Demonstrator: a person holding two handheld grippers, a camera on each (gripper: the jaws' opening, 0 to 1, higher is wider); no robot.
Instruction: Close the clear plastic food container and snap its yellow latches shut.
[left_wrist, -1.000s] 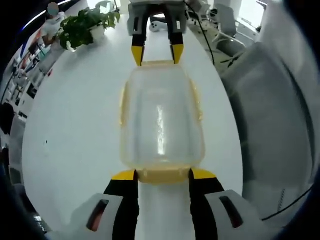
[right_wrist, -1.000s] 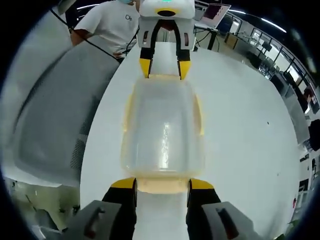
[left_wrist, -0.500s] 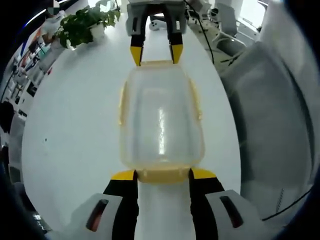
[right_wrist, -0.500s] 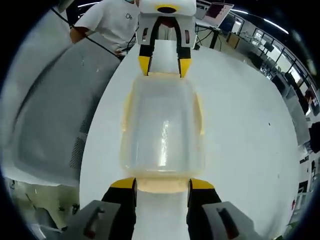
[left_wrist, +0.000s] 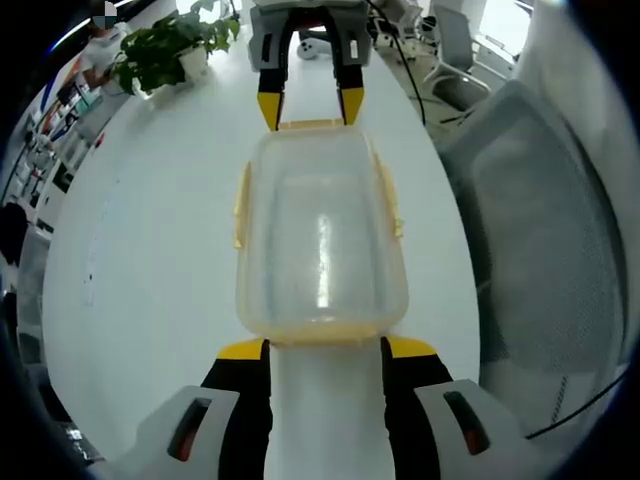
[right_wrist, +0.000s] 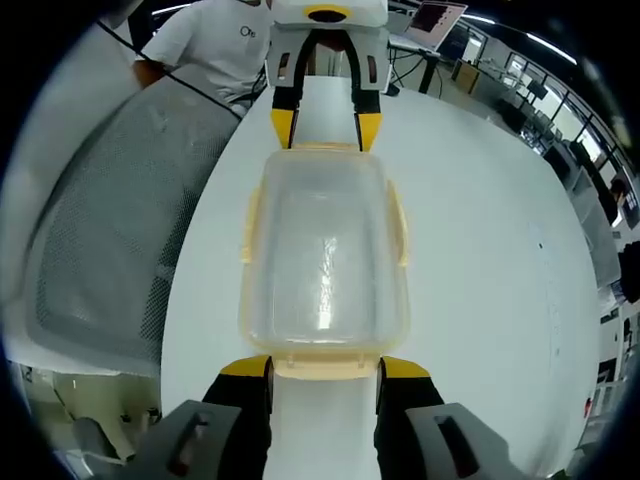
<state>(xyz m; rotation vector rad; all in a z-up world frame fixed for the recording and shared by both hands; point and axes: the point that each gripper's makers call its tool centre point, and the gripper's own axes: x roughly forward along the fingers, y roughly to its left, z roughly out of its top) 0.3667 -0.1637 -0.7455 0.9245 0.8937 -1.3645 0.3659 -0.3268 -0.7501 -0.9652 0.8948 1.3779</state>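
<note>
Both cams sit low and close, each looking along its own jaws across the white table (left_wrist: 150, 250) from opposite short ends of the clear container (left_wrist: 320, 245), so they face each other. In the left gripper view the left gripper (left_wrist: 325, 350) rises at the bottom and the right gripper (left_wrist: 311, 108) is at the far end, with a plant (left_wrist: 165, 50) behind. The right gripper view mirrors that: left gripper (right_wrist: 326, 125) opposite, a person (right_wrist: 215, 40) beyond. Shared: container, tabletop, mesh chair (right_wrist: 110, 240)

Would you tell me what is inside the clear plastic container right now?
The container looks empty through its clear lid; only glare and the white table beneath show. Its far corners are blurred.
</note>
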